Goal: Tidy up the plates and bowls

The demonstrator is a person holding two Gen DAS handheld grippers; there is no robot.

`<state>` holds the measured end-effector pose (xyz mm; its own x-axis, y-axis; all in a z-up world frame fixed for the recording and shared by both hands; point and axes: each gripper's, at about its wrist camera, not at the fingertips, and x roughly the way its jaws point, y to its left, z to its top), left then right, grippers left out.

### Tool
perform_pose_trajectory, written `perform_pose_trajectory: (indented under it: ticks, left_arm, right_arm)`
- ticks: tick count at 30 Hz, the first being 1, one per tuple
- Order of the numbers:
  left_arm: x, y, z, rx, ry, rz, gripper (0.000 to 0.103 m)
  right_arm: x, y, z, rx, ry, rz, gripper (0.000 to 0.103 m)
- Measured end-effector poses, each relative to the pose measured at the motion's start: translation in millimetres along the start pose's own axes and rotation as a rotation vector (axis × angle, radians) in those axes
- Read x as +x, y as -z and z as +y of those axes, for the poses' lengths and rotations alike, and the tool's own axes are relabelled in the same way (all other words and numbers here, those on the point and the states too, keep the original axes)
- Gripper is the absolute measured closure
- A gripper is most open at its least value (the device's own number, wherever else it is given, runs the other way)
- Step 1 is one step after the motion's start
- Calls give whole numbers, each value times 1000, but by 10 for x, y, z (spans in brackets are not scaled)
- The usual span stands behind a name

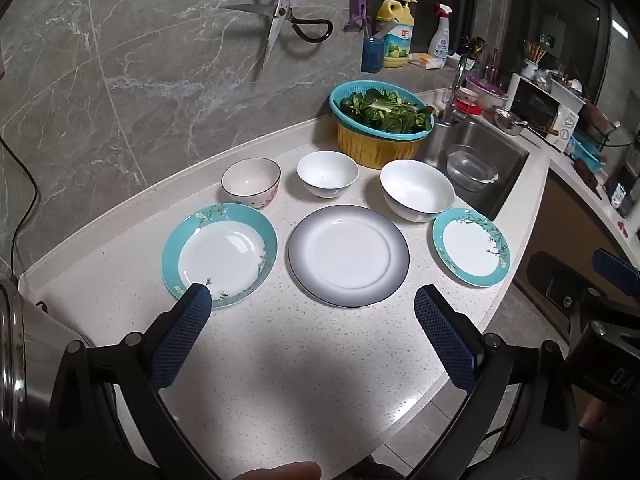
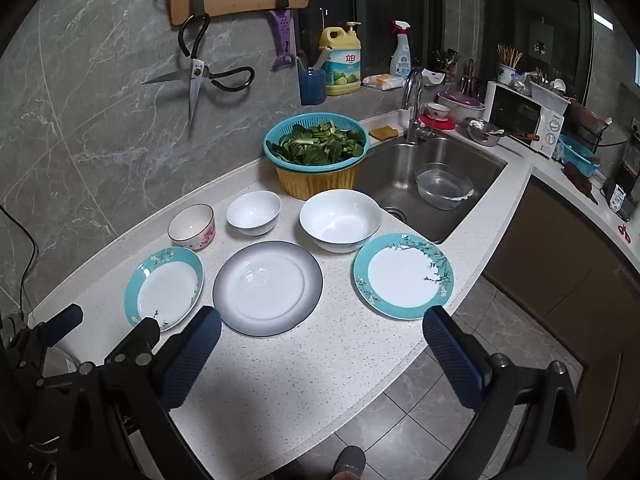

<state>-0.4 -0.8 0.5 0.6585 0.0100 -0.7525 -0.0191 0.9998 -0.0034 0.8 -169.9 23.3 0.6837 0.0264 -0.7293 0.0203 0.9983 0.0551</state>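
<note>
Three plates lie in a row on the speckled white counter (image 1: 280, 360): a teal-rimmed plate (image 1: 219, 254) (image 2: 164, 287) at left, a grey-rimmed plate (image 1: 348, 255) (image 2: 267, 288) in the middle, and a second teal-rimmed plate (image 1: 471, 246) (image 2: 403, 276) at right. Behind them stand a pink-flowered bowl (image 1: 251, 181) (image 2: 192, 226), a small white bowl (image 1: 327, 173) (image 2: 253, 212) and a large white bowl (image 1: 417, 190) (image 2: 340, 220). My left gripper (image 1: 313, 300) hovers open in front of the plates, empty. My right gripper (image 2: 322, 320) is open too, empty, near the counter's front edge.
A teal colander of greens (image 1: 382, 114) (image 2: 316, 144) sits on a yellow basket behind the bowls. The steel sink (image 2: 436, 176) with a clear bowl (image 2: 443, 186) lies to the right. Scissors (image 1: 276, 20) hang on the wall. A steel pot (image 1: 16, 360) stands at far left.
</note>
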Motion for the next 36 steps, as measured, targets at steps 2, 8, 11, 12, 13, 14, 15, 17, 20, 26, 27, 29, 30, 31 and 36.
perform_pose_trajectory:
  ticks: [2, 8, 11, 12, 13, 14, 15, 17, 20, 26, 27, 29, 30, 31, 36]
  left_arm:
    - [-12, 3, -14, 0, -3, -2, 0]
    - [58, 15, 93, -11, 6, 4, 0]
    - [51, 4, 96, -10, 4, 7, 0]
    - [60, -2, 110, -12, 4, 8, 0]
    - [63, -1, 120, -12, 4, 8, 0]
    - [67, 5, 124, -11, 4, 7, 0]
    - [68, 8, 118, -12, 5, 6, 0]
    - [72, 10, 125, -12, 4, 5, 0]
    - [69, 0, 127, -14, 7, 6, 0]
    - [61, 8, 112, -14, 6, 5, 0]
    - [44, 16, 114, -15, 4, 3, 0]
    - [33, 24, 103, -16, 4, 2, 0]
    - [33, 25, 105, -16, 3, 2, 0]
    - [33, 24, 102, -15, 3, 2, 0]
    - [33, 24, 107, -15, 2, 3, 0]
  right_arm:
    - [3, 1, 6, -2, 1, -1, 0]
    - [9, 5, 25, -3, 2, 0, 0]
    - [-2, 18, 28, -3, 4, 0, 0]
    - [-1, 20, 31, -4, 3, 1, 0]
    - [-3, 24, 33, -4, 3, 1, 0]
    - [-4, 27, 35, -4, 4, 1, 0]
    - [-5, 31, 36, -4, 4, 1, 0]
    - [-8, 38, 40, -5, 4, 1, 0]
    - [-19, 44, 40, -5, 3, 1, 0]
    - [-28, 49, 38, -7, 4, 1, 0]
    - [-34, 52, 39, -6, 4, 0, 0]
    - [-33, 51, 37, -6, 3, 0, 0]
    - [-38, 51, 37, -6, 3, 0, 0]
    - [-37, 52, 36, -6, 3, 0, 0]
    - [-40, 53, 34, -7, 3, 0, 0]
